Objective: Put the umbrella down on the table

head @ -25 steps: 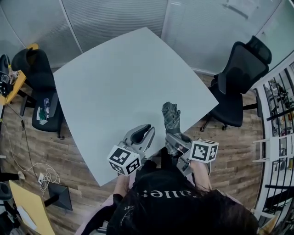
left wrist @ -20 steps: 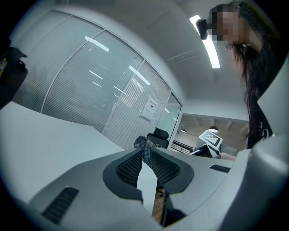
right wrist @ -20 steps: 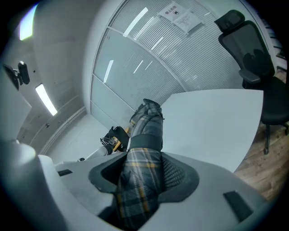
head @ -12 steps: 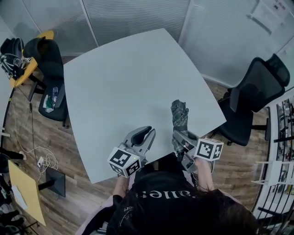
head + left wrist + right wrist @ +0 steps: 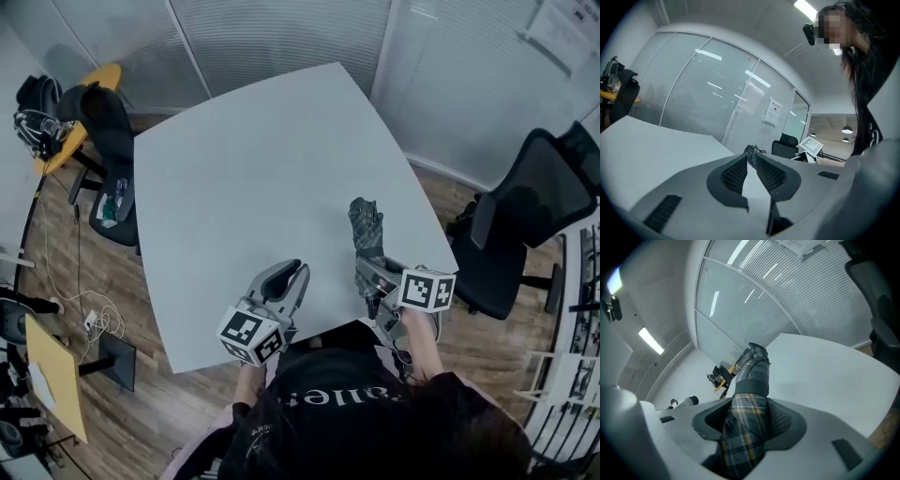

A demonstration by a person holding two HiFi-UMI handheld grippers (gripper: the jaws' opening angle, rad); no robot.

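Note:
A folded plaid umbrella sticks out forward from my right gripper, above the near right part of the pale table. In the right gripper view both pads press on the umbrella, with my right gripper shut on its checked fabric. The umbrella's far end points out over the table, tilted slightly down. My left gripper hovers over the near table edge to the left, its fingertips together and nothing in them. The left gripper view looks past my left gripper to the umbrella tip beyond.
A black office chair stands right of the table, and another chair with clutter on its seat stands at the left. Beside that one is a yellow side table. Cables lie on the wood floor. Glass walls with blinds close the far side.
Both grippers have moved forward over the table's near edge, and the head view has shifted with them. The umbrella stays held in the right gripper, and the left stays shut.

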